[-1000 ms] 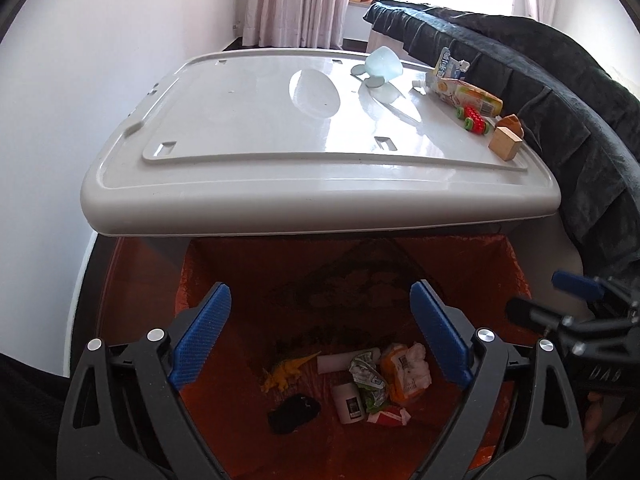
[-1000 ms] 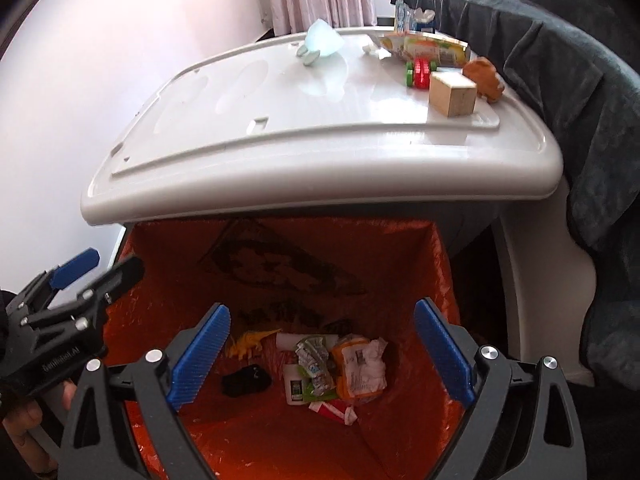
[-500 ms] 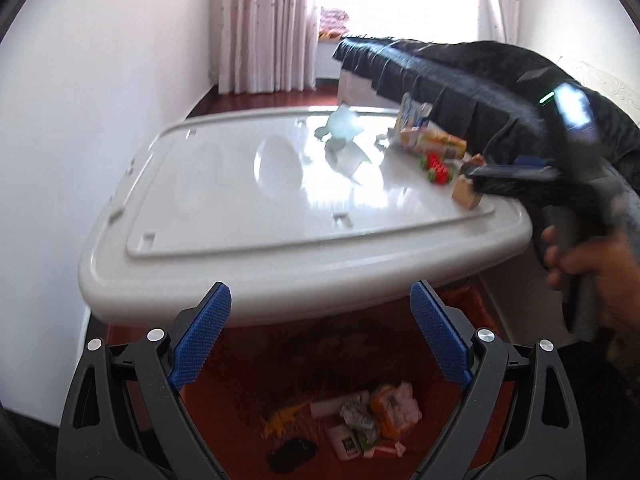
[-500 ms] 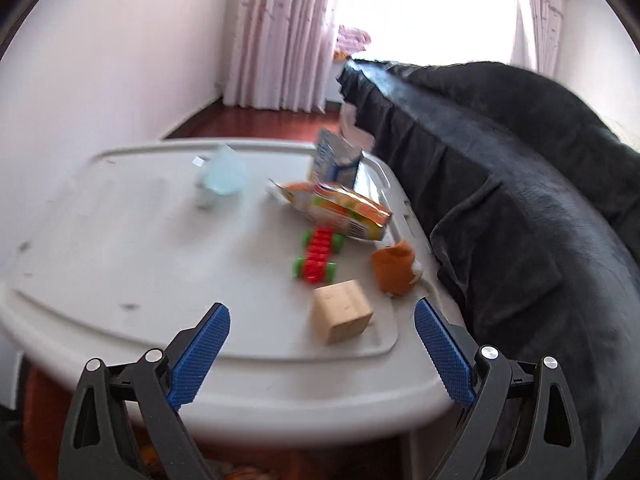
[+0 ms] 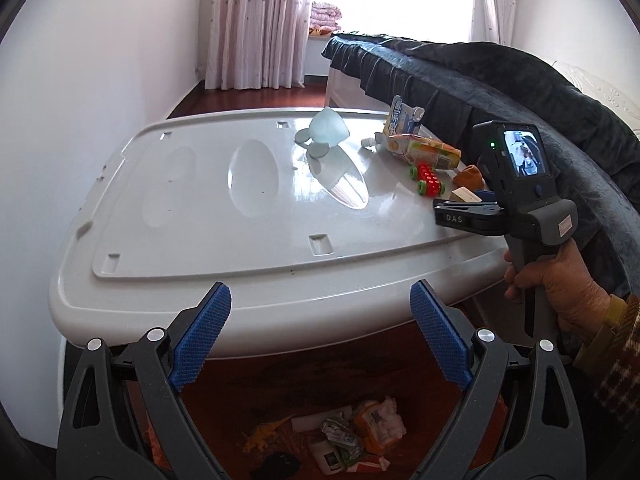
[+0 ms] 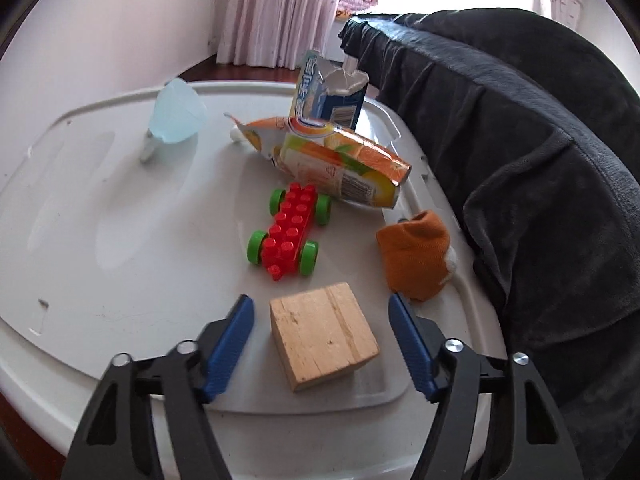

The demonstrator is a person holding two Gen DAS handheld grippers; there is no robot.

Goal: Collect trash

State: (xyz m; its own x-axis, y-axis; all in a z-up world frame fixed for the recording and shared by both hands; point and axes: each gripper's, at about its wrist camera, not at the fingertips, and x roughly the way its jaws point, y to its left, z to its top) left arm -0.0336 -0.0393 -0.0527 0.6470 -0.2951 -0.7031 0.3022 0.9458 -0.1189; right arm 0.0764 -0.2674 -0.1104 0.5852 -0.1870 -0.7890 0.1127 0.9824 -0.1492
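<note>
On the white table top (image 6: 120,240) lie an orange juice carton (image 6: 340,164), a blue-and-white carton (image 6: 328,96) standing behind it, a wooden block (image 6: 322,338), a red toy car with green wheels (image 6: 290,232), an orange sock (image 6: 414,258) and a pale blue cup (image 6: 178,114). My right gripper (image 6: 322,350) is open, its fingers on either side of the wooden block, not touching it. It also shows in the left wrist view (image 5: 460,210). My left gripper (image 5: 320,336) is open and empty above the orange-lined bin (image 5: 280,384), which holds several pieces of trash (image 5: 352,436).
A dark blanket-covered sofa (image 6: 520,140) runs along the table's right side. A white wall (image 5: 80,100) is on the left. Curtains (image 5: 256,24) and a bright window are at the back.
Both grippers rose from over the bin. My right gripper moved forward over the table's right part and now straddles the wooden block. My left gripper tilted up toward the table.
</note>
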